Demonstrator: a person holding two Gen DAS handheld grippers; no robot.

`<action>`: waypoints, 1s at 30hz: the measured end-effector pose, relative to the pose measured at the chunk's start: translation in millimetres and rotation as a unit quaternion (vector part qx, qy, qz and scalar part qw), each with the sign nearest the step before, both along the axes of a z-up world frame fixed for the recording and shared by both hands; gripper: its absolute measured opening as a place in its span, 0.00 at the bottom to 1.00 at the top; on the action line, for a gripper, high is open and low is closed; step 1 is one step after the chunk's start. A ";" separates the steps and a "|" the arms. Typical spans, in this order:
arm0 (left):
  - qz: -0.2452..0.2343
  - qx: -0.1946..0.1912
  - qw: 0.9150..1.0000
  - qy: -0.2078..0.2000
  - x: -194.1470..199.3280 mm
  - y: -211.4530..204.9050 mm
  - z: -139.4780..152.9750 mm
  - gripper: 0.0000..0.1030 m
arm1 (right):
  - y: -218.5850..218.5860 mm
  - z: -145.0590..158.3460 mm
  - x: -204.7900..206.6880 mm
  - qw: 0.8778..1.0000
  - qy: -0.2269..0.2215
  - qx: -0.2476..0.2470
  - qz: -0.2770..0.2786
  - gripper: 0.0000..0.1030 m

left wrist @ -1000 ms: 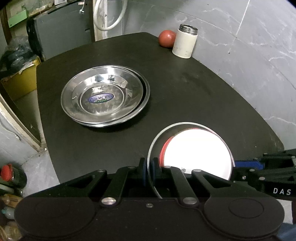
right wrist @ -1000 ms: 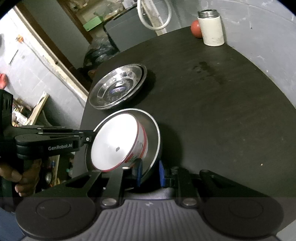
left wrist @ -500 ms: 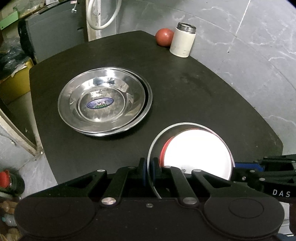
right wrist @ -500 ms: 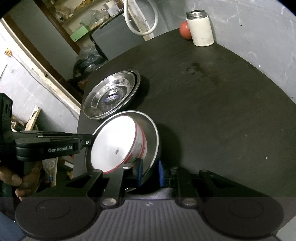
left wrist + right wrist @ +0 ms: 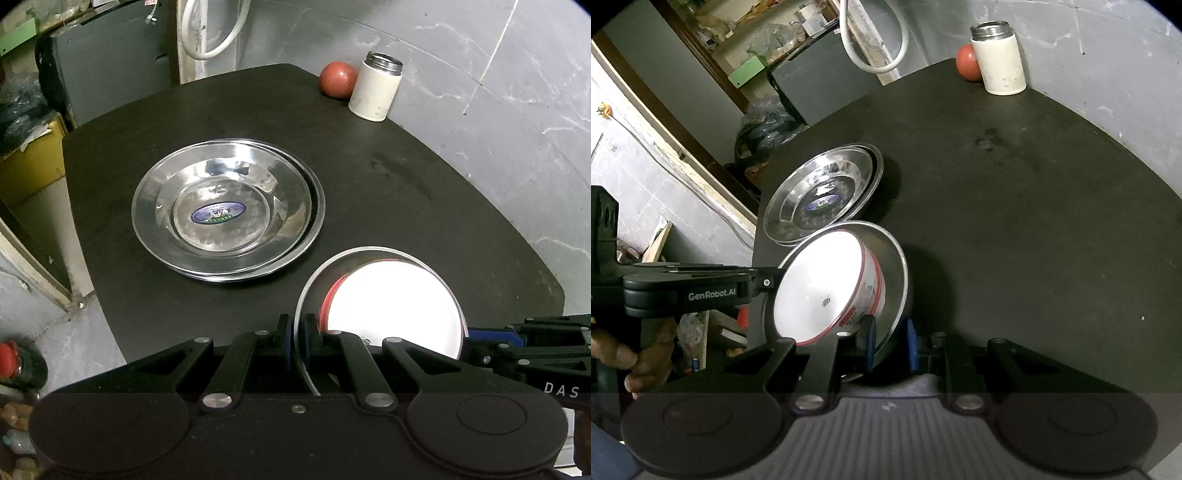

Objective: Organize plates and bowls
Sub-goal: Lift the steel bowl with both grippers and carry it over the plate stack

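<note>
My left gripper (image 5: 297, 332) is shut on the near rim of a steel plate (image 5: 314, 280), which is held tilted above the black table (image 5: 406, 184). A white bowl with a red rim (image 5: 395, 306) lies inside the plate. My right gripper (image 5: 889, 343) clamps the plate (image 5: 897, 266) on its other side, next to the bowl (image 5: 823, 291). The left gripper (image 5: 772, 282) comes in from the left in the right wrist view; the right gripper (image 5: 476, 336) shows at the right edge in the left wrist view. A stack of steel plates (image 5: 225, 214) (image 5: 823, 195) rests on the table just beyond.
A white canister with a steel top (image 5: 375, 90) and a red ball-shaped thing (image 5: 338, 79) stand at the table's far corner by the grey wall. The table edge drops off left of the stack. A grey cabinet (image 5: 110, 62) stands behind. A person's hand (image 5: 646, 365) holds the left gripper.
Both grippers have carried the plate with the bowl closer to the stack of plates. Their hold on the plate is the same.
</note>
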State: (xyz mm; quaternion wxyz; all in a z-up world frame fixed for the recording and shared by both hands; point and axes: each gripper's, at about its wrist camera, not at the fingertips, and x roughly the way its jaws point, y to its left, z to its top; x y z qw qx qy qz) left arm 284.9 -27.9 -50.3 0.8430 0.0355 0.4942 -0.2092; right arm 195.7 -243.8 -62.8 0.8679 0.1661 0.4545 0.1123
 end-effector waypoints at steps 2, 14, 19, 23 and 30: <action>-0.002 -0.002 1.000 -0.002 1.2 1.1 0.9 0.05 | 0.9 1.2 0.8 1.000 -0.001 -0.001 -0.002 0.19; -0.009 -0.017 1.000 -0.021 13.2 0.9 13.8 0.05 | 0.5 13.2 9.7 1.000 -0.011 0.000 -0.016 0.19; -0.004 -0.023 0.999 -0.038 25.8 1.9 23.1 0.05 | 2.9 22.8 24.3 1.000 -0.023 -0.008 -0.012 0.20; 0.003 -0.027 0.999 -0.042 34.2 4.1 25.6 0.05 | 6.7 28.2 35.0 0.999 -0.031 -0.014 -0.009 0.20; 0.011 -0.027 0.999 -0.040 41.4 9.4 29.2 0.05 | 11.2 32.1 47.6 0.999 -0.036 -0.020 -0.004 0.19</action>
